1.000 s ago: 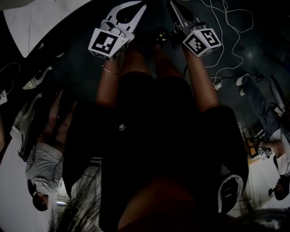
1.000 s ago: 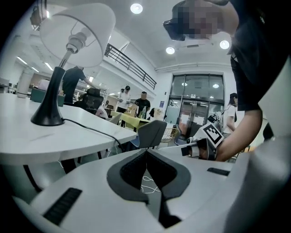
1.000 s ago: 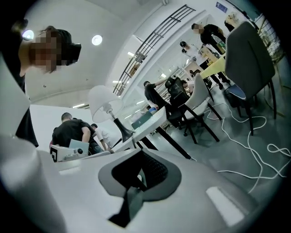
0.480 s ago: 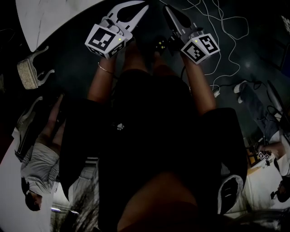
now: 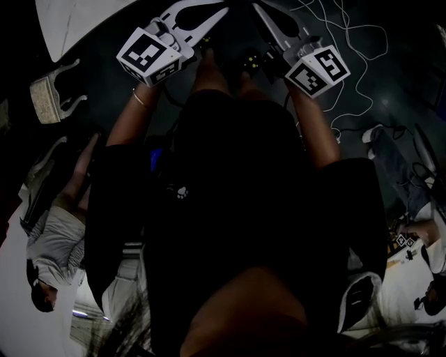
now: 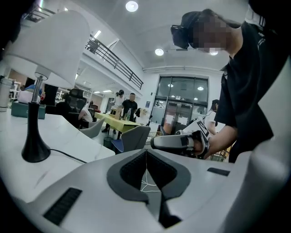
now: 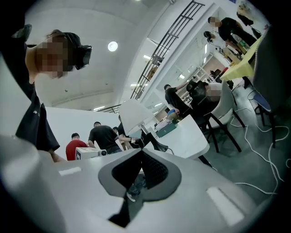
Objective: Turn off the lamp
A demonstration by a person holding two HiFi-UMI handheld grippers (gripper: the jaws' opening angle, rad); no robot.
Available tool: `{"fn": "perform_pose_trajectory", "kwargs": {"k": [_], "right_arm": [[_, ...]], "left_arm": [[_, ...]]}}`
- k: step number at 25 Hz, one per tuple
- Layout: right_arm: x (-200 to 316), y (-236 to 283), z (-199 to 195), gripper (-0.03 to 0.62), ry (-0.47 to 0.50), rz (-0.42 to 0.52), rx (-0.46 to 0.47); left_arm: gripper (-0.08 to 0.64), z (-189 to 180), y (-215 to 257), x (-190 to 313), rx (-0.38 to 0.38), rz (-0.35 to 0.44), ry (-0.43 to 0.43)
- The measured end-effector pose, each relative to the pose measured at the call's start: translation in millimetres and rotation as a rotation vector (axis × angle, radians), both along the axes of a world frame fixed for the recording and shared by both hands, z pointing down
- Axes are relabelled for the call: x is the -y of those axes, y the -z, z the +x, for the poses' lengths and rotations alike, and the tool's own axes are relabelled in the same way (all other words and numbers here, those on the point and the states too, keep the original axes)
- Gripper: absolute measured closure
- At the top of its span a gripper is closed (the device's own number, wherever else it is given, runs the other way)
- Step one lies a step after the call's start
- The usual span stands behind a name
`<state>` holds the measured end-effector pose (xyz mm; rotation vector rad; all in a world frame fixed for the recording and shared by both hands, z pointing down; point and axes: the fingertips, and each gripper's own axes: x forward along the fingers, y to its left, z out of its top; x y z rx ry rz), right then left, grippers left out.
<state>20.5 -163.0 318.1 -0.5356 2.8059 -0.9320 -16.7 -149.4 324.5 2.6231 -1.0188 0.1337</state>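
Observation:
The lamp shows in the left gripper view: a white shade [image 6: 50, 43] on a thin stem with a black foot [image 6: 34, 148], standing on the white table [image 6: 77, 132] at the left, its cord trailing right. In the right gripper view the same lamp shade [image 7: 132, 114] stands far off on the table [image 7: 191, 136]. My left gripper [image 6: 146, 152] is shut and empty, well right of the lamp. My right gripper [image 7: 142, 152] is shut and empty too. In the dark head view the left gripper [image 5: 209, 12] and the right gripper [image 5: 263, 14] are held side by side in front of my body.
A white cable [image 5: 348, 42] snakes over the dark floor at the right. A chair [image 5: 45, 97] stands by the table's corner [image 5: 77, 21] at the left. A grey chair [image 6: 134, 136] and several people stand further back in the hall.
Both grippers have come up, still shut. In the head view the left one's marker cube has drifted left, and the chair by the table has come into sight.

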Motion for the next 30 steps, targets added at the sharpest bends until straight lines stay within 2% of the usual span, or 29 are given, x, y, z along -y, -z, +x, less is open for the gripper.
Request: {"fn": "perform_pose_trajectory", "kwargs": {"k": [5,11,17,30], "right_arm": [[-23.0,20.9,-5.9,0.591,0.037,0.024,0.014],[-21.5,26.9,-12.9,0.591,0.056,0.021,0.031],[-22.7,39.5,-12.2,0.591,0.051,0.039,0.043],[-23.9,56.2,-4.3,0.591,0.021,0.082,0.039]], "left_arm": [[0.551,-7.6,23.5,-25.3,0.005,0.017,0.031],[0.551,-19.2,29.8,-30.2,-0.003,0.022,0.056],[0.551,-22.2,43.8,-37.1,0.016,0.018,0.071],[0.551,-23.0,59.9,-33.4,0.035,0.094,0.092]]}}
